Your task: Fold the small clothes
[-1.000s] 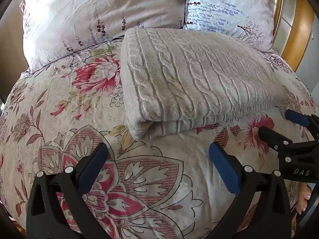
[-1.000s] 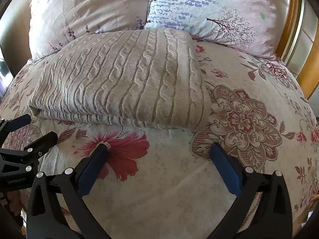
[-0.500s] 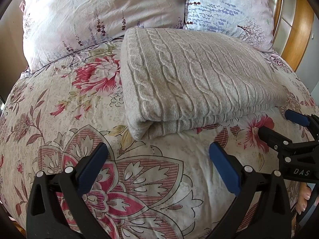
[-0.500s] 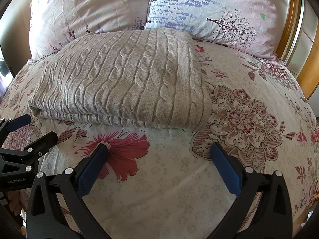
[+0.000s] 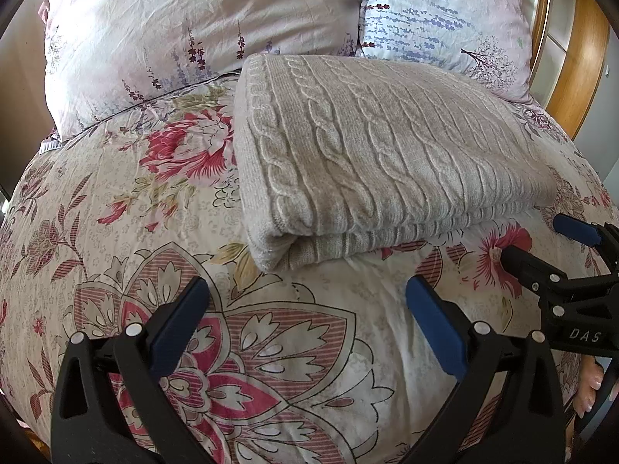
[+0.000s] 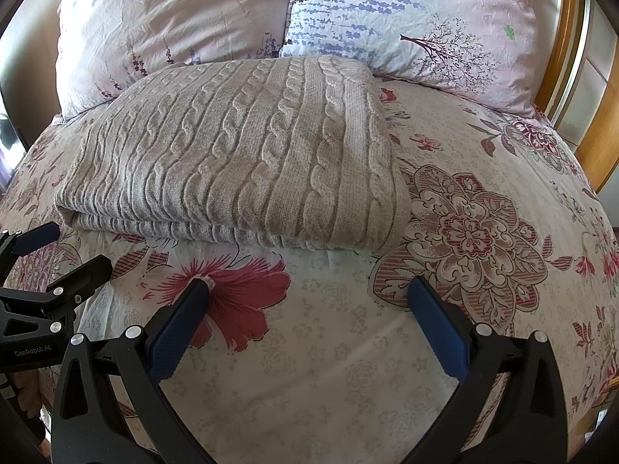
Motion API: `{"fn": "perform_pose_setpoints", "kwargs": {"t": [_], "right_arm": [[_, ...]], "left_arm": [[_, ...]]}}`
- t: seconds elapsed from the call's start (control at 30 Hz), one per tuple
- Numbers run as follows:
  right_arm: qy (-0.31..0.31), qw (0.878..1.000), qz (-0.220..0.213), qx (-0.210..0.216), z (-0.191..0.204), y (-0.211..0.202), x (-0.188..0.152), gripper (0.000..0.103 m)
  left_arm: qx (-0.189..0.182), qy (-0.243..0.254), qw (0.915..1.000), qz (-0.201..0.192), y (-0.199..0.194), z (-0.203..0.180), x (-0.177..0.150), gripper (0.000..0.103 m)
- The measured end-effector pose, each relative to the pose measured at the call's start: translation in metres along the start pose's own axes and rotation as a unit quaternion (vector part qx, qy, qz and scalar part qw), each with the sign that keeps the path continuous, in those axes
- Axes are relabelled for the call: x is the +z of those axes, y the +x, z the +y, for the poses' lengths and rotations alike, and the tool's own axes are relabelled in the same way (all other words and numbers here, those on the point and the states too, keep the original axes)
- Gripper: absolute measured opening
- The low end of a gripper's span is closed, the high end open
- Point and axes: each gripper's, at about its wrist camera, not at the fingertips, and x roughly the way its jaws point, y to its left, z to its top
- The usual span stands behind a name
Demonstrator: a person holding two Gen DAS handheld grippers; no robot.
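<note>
A beige cable-knit sweater [image 5: 371, 154] lies folded in a thick rectangle on the floral bedspread [image 5: 116, 208]; it also shows in the right wrist view [image 6: 247, 162]. My left gripper [image 5: 305, 294] is open and empty, a little in front of the sweater's near left corner. My right gripper [image 6: 307, 292] is open and empty, in front of the sweater's near edge. The right gripper shows at the right edge of the left wrist view [image 5: 541, 243], and the left gripper shows at the left edge of the right wrist view [image 6: 58, 247].
Two floral pillows [image 5: 193, 31] [image 5: 445, 19] lean behind the sweater at the head of the bed. A wooden headboard frame [image 5: 576, 58] stands at the far right. Bare bedspread [image 6: 483, 232] lies to the right of the sweater.
</note>
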Motion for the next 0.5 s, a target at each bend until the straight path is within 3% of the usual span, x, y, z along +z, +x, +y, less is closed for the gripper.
{"fn": "perform_pose_setpoints", "kwargs": {"t": [0.5], "right_arm": [[-0.001,1.000,0.000,0.001,-0.0003,0.0000,0.0000,0.102]], "left_arm": [[-0.001,0.002,1.0000,0.001,0.0004,0.0011,0.0003,0.101]]}}
